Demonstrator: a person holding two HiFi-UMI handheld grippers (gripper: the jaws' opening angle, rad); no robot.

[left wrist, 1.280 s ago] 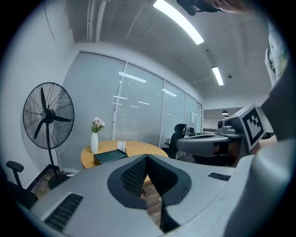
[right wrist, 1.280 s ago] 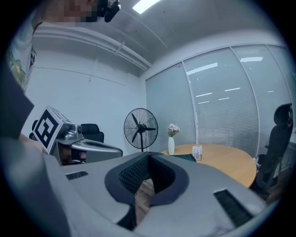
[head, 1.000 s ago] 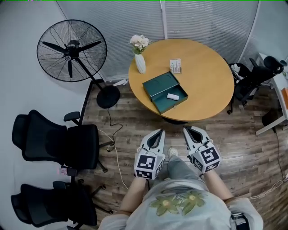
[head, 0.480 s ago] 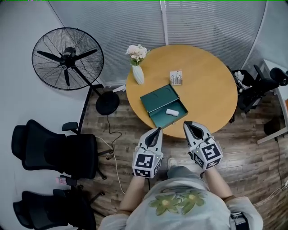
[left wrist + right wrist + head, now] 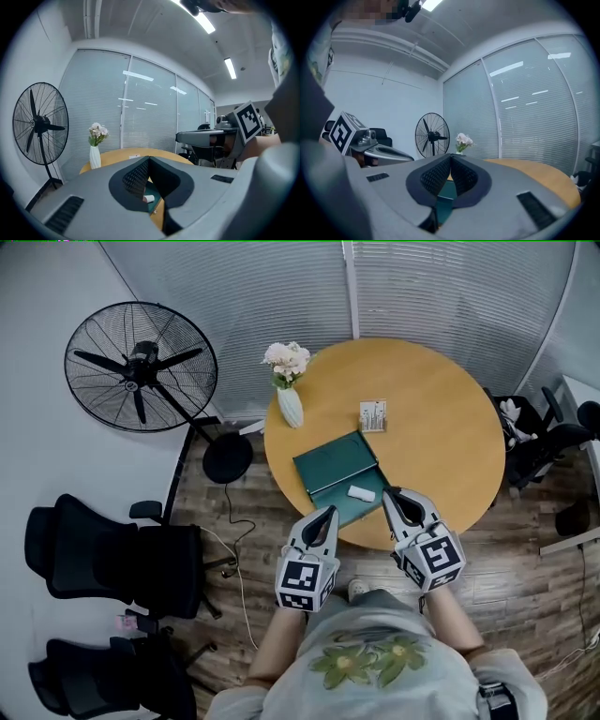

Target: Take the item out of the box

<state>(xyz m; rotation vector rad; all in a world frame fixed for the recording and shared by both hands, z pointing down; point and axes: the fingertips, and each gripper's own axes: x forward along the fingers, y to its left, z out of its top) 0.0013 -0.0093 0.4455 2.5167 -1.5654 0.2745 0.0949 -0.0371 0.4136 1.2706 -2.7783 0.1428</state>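
Note:
An open green box (image 5: 335,476) lies near the front edge of the round wooden table (image 5: 441,427), with a small white item (image 5: 360,492) inside it. That white item (image 5: 148,198) also shows through the jaws in the left gripper view. My left gripper (image 5: 329,513) hangs shut and empty just short of the table's near edge. My right gripper (image 5: 390,495) is shut and empty too, its tips over the box's front right corner. The green box (image 5: 446,191) shows beyond the jaws in the right gripper view.
A white vase with flowers (image 5: 290,381) and a small card holder (image 5: 372,414) stand on the table behind the box. A large standing fan (image 5: 141,367) is at the left, black office chairs (image 5: 112,549) at lower left, more chairs (image 5: 544,442) at the right.
The person has stepped toward the table: box and table have come closer, and both grippers now reach the table's near edge, still shut.

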